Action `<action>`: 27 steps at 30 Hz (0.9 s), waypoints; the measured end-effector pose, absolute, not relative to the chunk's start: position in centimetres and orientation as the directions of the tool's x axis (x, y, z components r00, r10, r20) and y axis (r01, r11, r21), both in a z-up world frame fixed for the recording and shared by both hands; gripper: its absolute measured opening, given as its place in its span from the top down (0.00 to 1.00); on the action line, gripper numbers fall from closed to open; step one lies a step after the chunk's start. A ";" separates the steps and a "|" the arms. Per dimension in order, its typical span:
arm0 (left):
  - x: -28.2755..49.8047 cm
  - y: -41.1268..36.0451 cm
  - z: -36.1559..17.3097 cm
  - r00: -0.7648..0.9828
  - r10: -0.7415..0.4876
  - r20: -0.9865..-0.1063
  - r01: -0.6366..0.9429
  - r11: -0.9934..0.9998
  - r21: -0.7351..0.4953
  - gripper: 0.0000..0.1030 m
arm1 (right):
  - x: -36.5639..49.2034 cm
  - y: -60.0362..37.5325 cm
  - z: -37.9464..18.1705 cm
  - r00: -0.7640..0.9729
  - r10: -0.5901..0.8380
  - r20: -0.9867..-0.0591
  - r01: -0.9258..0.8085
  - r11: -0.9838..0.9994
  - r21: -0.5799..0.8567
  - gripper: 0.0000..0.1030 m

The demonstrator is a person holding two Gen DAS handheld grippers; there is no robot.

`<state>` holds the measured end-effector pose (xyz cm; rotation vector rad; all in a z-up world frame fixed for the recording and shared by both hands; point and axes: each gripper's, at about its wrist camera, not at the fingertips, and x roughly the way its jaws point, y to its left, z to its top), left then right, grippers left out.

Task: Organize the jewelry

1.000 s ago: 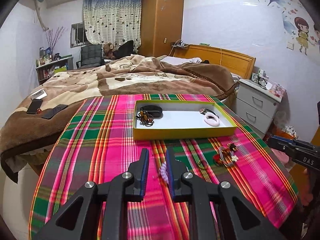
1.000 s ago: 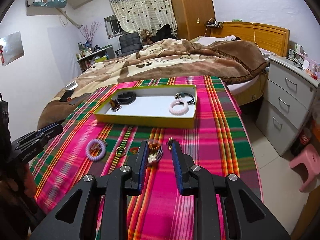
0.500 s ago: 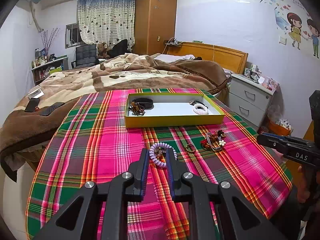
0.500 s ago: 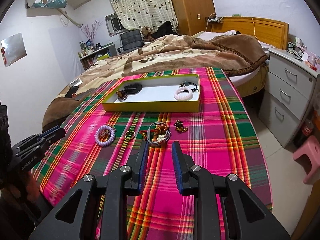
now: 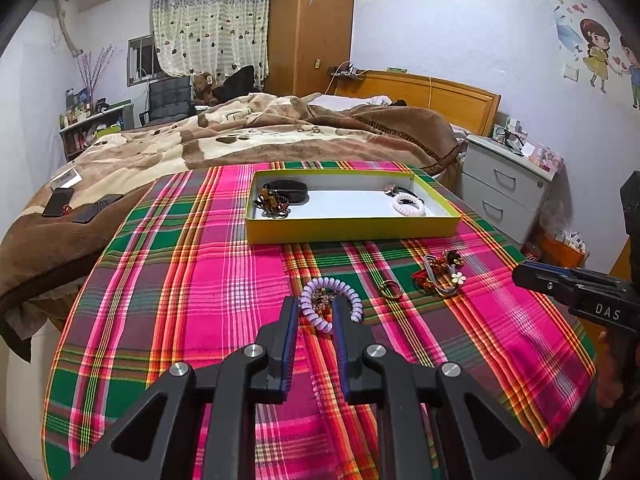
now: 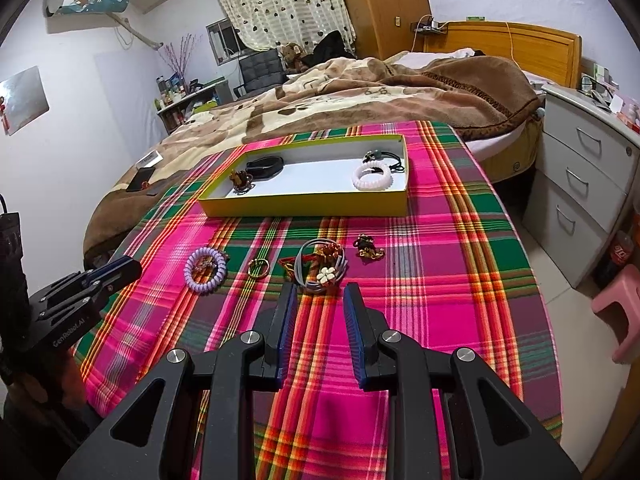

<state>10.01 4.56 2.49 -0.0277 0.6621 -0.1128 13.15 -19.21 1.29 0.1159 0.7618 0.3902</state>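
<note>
A yellow tray sits on the plaid tablecloth and holds a black band, a brown beaded piece and a white coil bracelet. On the cloth lie a purple coil bracelet, a small gold ring, a grey band bundle with a white flower and a small dark and gold piece. My left gripper is open and empty just behind the purple bracelet. My right gripper is open and empty just behind the flower bundle.
A bed with a brown blanket lies beyond the table. A grey drawer unit and a pink stool stand to the right. The table's round edge falls away at left and right.
Both grippers have pulled back and up from the cloth. The purple bracelet and the flower bundle now lie in front of the fingertips instead of between them.
</note>
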 end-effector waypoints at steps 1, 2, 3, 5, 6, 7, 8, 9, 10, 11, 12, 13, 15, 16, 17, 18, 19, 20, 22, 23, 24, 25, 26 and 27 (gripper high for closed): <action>10.3 4.6 2.4 0.781 -0.114 -0.614 0.097 0.993 -0.061 0.84 | 13.3 -19.1 1.2 0.655 0.385 -0.651 -0.301 0.922 0.242 0.76; 10.5 4.6 2.3 0.779 -0.115 -0.616 0.098 0.993 -0.061 0.84 | 13.6 -19.0 1.1 0.652 0.385 -0.653 -0.299 0.922 0.244 0.76; 10.9 4.6 2.1 0.775 -0.114 -0.621 0.100 0.993 -0.059 0.84 | 13.8 -19.0 1.0 0.649 0.385 -0.656 -0.299 0.922 0.245 0.76; 11.6 4.7 1.7 0.767 -0.114 -0.632 0.100 0.993 -0.057 0.84 | 14.3 -18.7 0.7 0.643 0.382 -0.664 -0.294 0.924 0.246 0.76; 12.1 4.7 1.4 0.760 -0.115 -0.640 0.101 0.993 -0.057 0.84 | 14.6 -18.6 0.4 0.640 0.379 -0.668 -0.291 0.925 0.246 0.76; 12.5 4.8 1.2 0.756 -0.113 -0.645 0.101 0.993 -0.057 0.84 | 14.9 -18.5 0.2 0.636 0.379 -0.673 -0.288 0.925 0.249 0.76; 12.9 4.8 1.0 0.751 -0.112 -0.651 0.100 0.993 -0.056 0.84 | 15.2 -18.4 0.0 0.632 0.379 -0.676 -0.285 0.925 0.252 0.76; 13.3 4.9 0.8 0.745 -0.113 -0.658 0.100 0.993 -0.057 0.83 | 15.4 -18.3 -0.1 0.628 0.379 -0.680 -0.283 0.925 0.254 0.76; 13.7 4.9 0.6 0.738 -0.114 -0.665 0.101 0.993 -0.059 0.82 | 15.7 -18.2 -0.3 0.624 0.378 -0.684 -0.279 0.925 0.257 0.76; 14.2 4.8 0.3 0.727 -0.114 -0.677 0.101 0.993 -0.059 0.82 | 16.0 -18.0 -0.5 0.619 0.379 -0.688 -0.276 0.925 0.261 0.76; 14.7 4.8 0.0 0.717 -0.114 -0.687 0.101 0.993 -0.060 0.79 | 16.3 -17.9 -0.7 0.616 0.379 -0.691 -0.274 0.925 0.262 0.76; 15.0 4.8 -0.2 0.711 -0.115 -0.694 0.102 0.993 -0.061 0.79 | 16.6 -17.8 -0.9 0.611 0.378 -0.696 -0.271 0.926 0.264 0.76; 15.7 4.8 -0.6 0.696 -0.121 -0.708 0.103 0.992 -0.069 0.79 | 17.0 -17.7 -1.3 0.603 0.379 -0.702 -0.266 0.925 0.271 0.76; 16.1 4.9 -0.9 0.687 -0.123 -0.716 0.101 0.992 -0.073 0.79 | 17.3 -17.7 -1.5 0.599 0.379 -0.705 -0.263 0.925 0.274 0.76; 16.4 4.9 -1.0 0.681 -0.124 -0.722 0.099 0.992 -0.076 0.79 | 17.6 -17.6 -1.8 0.594 0.378 -0.710 -0.259 0.926 0.276 0.76; 16.7 4.9 -1.2 0.673 -0.123 -0.729 0.097 0.992 -0.078 0.79 | 17.9 -17.6 -1.9 0.591 0.377 -0.713 -0.255 0.926 0.279 0.76; 17.0 4.9 -1.4 0.666 -0.124 -0.735 0.096 0.992 -0.081 0.79 | 18.1 -17.5 -2.1 0.586 0.378 -0.717 -0.250 0.926 0.283 0.76; 17.2 4.9 -1.5 0.661 -0.126 -0.740 0.096 0.992 -0.083 0.79 | 18.3 -17.6 -2.3 0.584 0.378 -0.719 -0.247 0.926 0.287 0.76; 17.5 4.8 -1.6 0.654 -0.133 -0.745 0.099 0.991 -0.090 0.79 | 18.8 -17.5 -2.5 0.579 0.375 -0.724 -0.238 0.927 0.289 0.76; 17.7 4.8 -1.7 0.651 -0.134 -0.747 0.100 0.991 -0.090 0.79 | 19.0 -17.5 -2.7 0.576 0.372 -0.728 -0.233 0.928 0.290 0.76; 17.9 4.8 -1.7 0.648 -0.132 -0.750 0.100 0.991 -0.089 0.79 | 19.2 -17.5 -2.7 0.573 0.372 -0.730 -0.230 0.928 0.292 0.76; 18.0 4.7 -1.8 0.645 -0.132 -0.753 0.099 0.991 -0.089 0.79 | 19.4 -17.5 -2.8 0.570 0.372 -0.732 -0.228 0.928 0.295 0.76; 18.2 4.7 -1.9 0.641 -0.132 -0.756 0.098 0.991 -0.090 0.79 | 19.6 -17.4 -2.9 0.567 0.371 -0.736 -0.224 0.929 0.296 0.76; 18.4 4.7 -1.9 0.640 -0.134 -0.757 0.098 0.991 -0.093 0.79 | 19.7 -17.3 -3.0 0.564 0.368 -0.739 -0.221 0.930 0.294 0.76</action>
